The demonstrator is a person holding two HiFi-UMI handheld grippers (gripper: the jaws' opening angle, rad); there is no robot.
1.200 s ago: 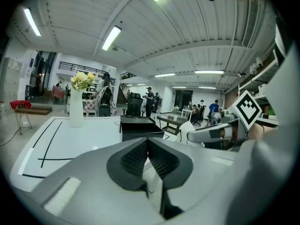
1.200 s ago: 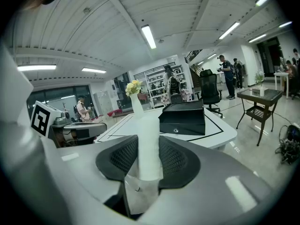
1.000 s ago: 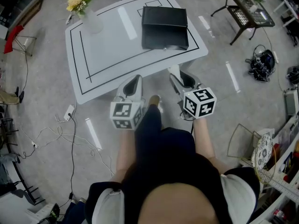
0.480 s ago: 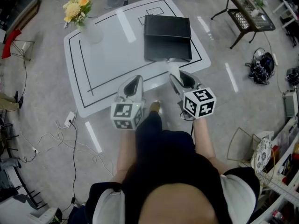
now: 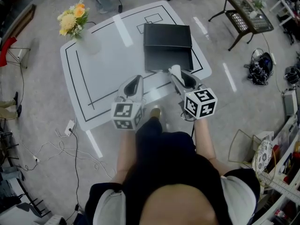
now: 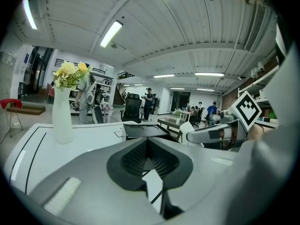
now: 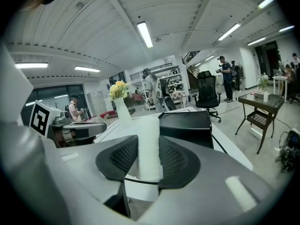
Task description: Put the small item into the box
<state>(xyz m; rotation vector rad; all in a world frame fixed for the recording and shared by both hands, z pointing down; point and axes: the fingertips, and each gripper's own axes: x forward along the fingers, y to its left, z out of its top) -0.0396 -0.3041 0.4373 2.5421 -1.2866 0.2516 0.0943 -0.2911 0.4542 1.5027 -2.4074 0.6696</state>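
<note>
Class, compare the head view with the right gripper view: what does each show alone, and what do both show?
Head view only: the person's body, floor cables and the marker cube on the right gripper. Right gripper view only: ceiling lights and the pads pressing the white cylinder. Both: the black box, the flower vase, the white table and that cylinder.

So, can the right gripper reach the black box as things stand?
Probably yes: the right gripper, shut on the white roll, faces the black box with only bare table between.
</note>
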